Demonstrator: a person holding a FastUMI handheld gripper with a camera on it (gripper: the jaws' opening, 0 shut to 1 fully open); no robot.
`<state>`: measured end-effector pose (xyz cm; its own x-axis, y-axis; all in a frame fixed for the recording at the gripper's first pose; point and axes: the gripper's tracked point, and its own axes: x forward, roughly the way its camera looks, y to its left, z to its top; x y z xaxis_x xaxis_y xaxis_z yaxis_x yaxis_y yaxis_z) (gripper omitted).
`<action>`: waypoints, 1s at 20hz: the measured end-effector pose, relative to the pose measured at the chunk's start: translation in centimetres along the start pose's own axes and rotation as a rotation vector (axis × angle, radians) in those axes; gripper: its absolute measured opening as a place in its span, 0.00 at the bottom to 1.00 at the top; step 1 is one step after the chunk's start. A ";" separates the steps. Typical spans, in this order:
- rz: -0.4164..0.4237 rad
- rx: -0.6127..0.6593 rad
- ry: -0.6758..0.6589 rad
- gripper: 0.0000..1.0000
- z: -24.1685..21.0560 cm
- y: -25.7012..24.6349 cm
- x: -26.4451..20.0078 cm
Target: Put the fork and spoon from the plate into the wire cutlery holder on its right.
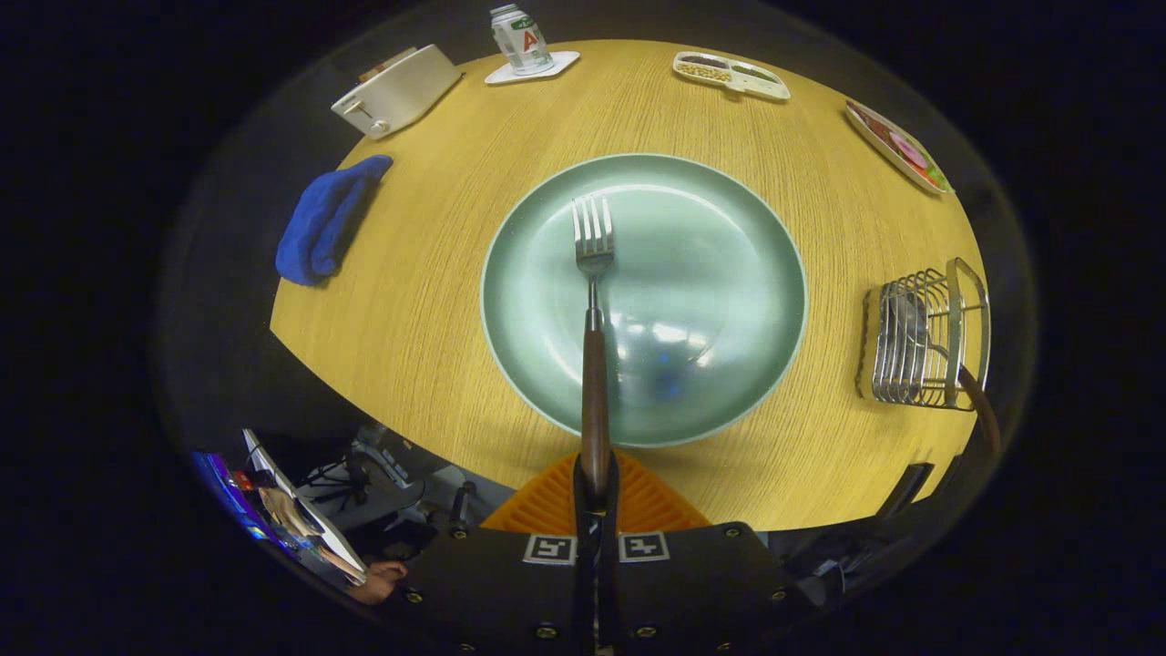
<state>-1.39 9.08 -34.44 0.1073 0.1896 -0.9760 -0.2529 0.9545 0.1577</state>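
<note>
Blue cloth [328, 220] and toaster [396, 90] sit far left on the round wooden worktop [437, 301]. Centre: jaws closed tight on the fork [594, 364] by its wooden handle end, tines pointing away above the green plate [729, 228]. Gripper [596, 497] holds it lifted, it seems. Right: wire cutlery holder [920, 337], a dark-handled utensil already in it, probably the spoon. Next: carry the fork right, tip it in. Dark booth surrounds.

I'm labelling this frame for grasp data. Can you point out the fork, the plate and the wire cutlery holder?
fork [593, 244]: gripper view, on its head just below the tines.
plate [729, 228]: gripper view, on its bare inner surface.
wire cutlery holder [911, 342]: gripper view, on its wire side.
</note>
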 end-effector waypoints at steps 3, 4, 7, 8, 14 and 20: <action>0.007 -0.069 0.053 0.03 -1.1 -1.1 -2.2; -0.006 -0.092 0.070 0.02 -1.4 -1.9 -3.0; -0.047 -0.128 0.118 0.03 -2.6 -4.5 -5.5; -0.062 -0.128 0.125 0.03 -3.0 -5.5 -6.4; -0.095 -0.059 0.114 0.02 -3.3 -10.0 -10.5; -0.057 0.025 0.121 0.02 -4.6 -11.8 -13.3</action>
<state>-4.28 -5.79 -24.03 0.0034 0.1069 -0.9943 -0.2257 0.9687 0.1034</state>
